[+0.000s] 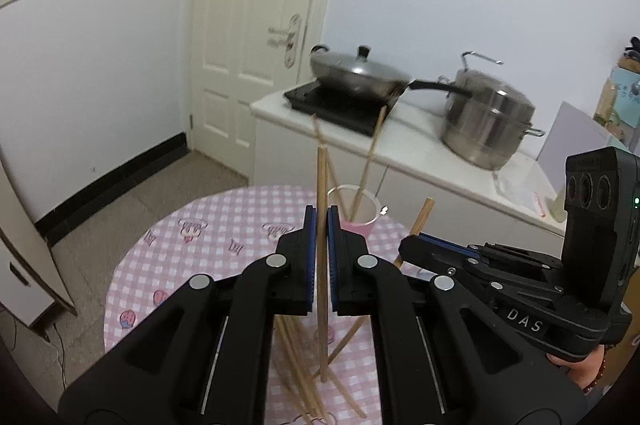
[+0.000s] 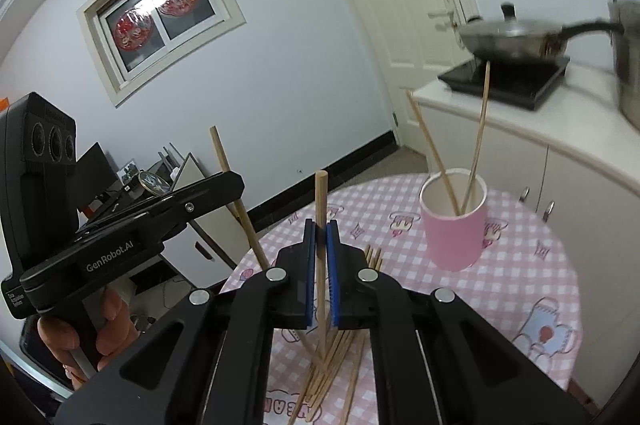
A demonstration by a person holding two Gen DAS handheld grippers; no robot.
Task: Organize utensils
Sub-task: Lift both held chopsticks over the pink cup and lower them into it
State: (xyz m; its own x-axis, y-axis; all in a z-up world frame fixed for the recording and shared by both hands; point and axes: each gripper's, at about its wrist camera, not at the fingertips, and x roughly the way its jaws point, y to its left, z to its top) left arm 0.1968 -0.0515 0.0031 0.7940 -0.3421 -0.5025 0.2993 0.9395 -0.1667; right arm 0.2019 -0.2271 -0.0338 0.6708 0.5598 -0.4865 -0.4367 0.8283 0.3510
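Observation:
My left gripper point(image 1: 321, 215) is shut on one wooden chopstick point(image 1: 321, 185), held upright above the table. My right gripper point(image 2: 321, 225) is shut on another wooden chopstick point(image 2: 321, 197), also upright. Each gripper shows in the other's view: the right one point(image 1: 416, 245) at the right, the left one point(image 2: 236, 185) at the left. A pink paper cup point(image 2: 454, 221) stands on the round table with two chopsticks point(image 2: 478, 129) leaning in it; it also shows in the left wrist view point(image 1: 356, 213). Several loose chopsticks point(image 2: 340, 357) lie on the cloth below the grippers.
The round table has a pink checked cloth point(image 2: 532, 289). Behind it a white counter point(image 1: 404, 141) carries a black induction hob point(image 1: 332, 103) with a lidded wok point(image 1: 356, 71) and a steel stockpot point(image 1: 486, 117). A white door point(image 1: 248, 25) is beyond.

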